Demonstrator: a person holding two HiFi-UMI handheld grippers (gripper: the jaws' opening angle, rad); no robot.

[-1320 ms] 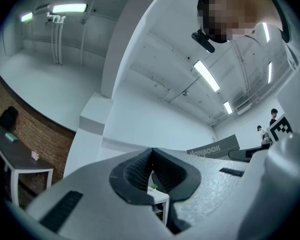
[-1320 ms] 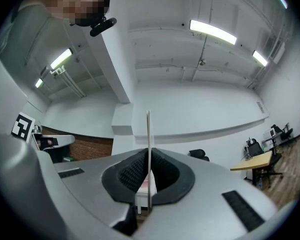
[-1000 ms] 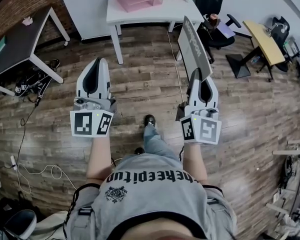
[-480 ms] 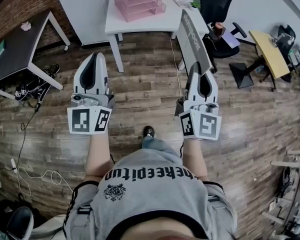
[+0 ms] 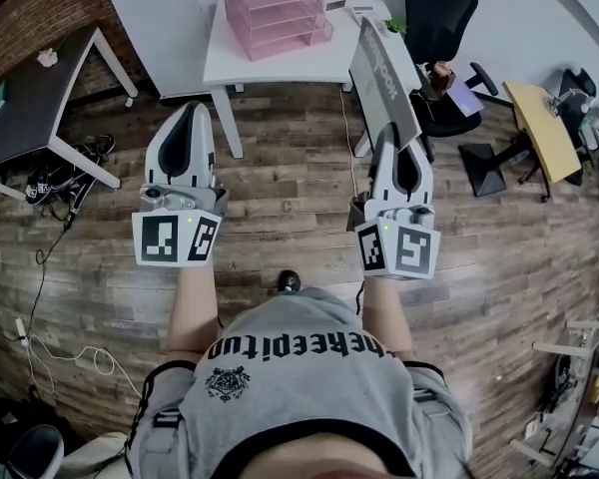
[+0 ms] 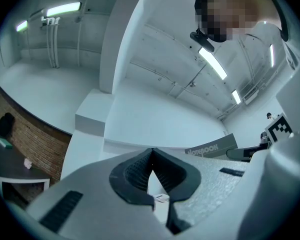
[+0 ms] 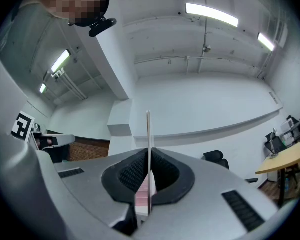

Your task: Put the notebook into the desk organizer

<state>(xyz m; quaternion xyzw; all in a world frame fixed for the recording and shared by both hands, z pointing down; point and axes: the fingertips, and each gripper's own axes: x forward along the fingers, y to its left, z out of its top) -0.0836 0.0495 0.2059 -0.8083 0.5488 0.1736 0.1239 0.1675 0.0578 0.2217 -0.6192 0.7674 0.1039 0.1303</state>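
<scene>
Notebook [image 5: 381, 78] stands on its edge, clamped at its lower part between the jaws of my right gripper [image 5: 392, 153], over the wooden floor [image 5: 280, 198]. The pink desk organizer [image 5: 275, 8] is well apart from it, on the white table [image 5: 242, 56]. My left gripper [image 5: 188, 118] has its jaws together and holds nothing.

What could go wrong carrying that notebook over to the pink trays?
1. The right gripper pinches the notebook by one edge only, most of it sticking out past the jaws, so it might wobble or slip.
2. A cable trails over the floor before the white table; a foot could catch it.
3. The pink desk organizer has low trays, so the notebook may bump a rim unless tilted flat.
</scene>
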